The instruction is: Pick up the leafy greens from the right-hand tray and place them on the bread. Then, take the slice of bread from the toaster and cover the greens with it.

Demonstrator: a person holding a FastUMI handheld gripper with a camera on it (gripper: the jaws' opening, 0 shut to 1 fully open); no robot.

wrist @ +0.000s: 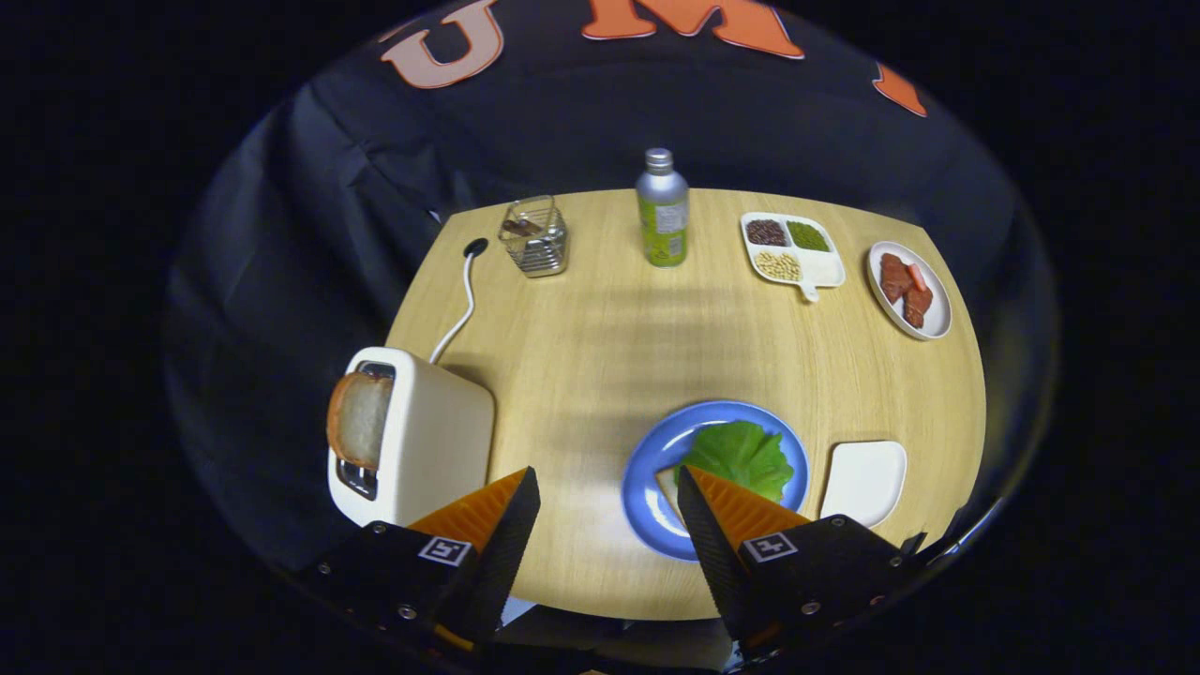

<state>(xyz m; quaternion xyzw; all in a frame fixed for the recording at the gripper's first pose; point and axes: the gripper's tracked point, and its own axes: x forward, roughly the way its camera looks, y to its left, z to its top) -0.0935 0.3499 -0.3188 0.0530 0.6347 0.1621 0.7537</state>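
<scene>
Judging by the layout, we call step one done and step two untouched. Going big to small: surface (581,356) carries everything, and we see bare wood between the toaster and the plate. Toaster (422,441) sits just ahead of the left finger, cord running off toward the far edge; slice of bread (359,419) stands upright in its slot, not yet taken. Blue plate (647,459) is just ahead of the right finger, with the leafy greens (741,457) lying on the lower bread (667,486), of which we see one corner beside the fingertip. White tray (867,480), right of the plate, looks bare, so we read the greens as moved. Hand-held gripper (607,492) hangs above the near edge with fingers spread wide, gripping nothing. Far side, well apart: bottle (662,211), wire basket (535,236), divided dish (797,248) of beans, small plate of meat (907,289). We judge none of these blocks the toaster-to-plate path.
</scene>
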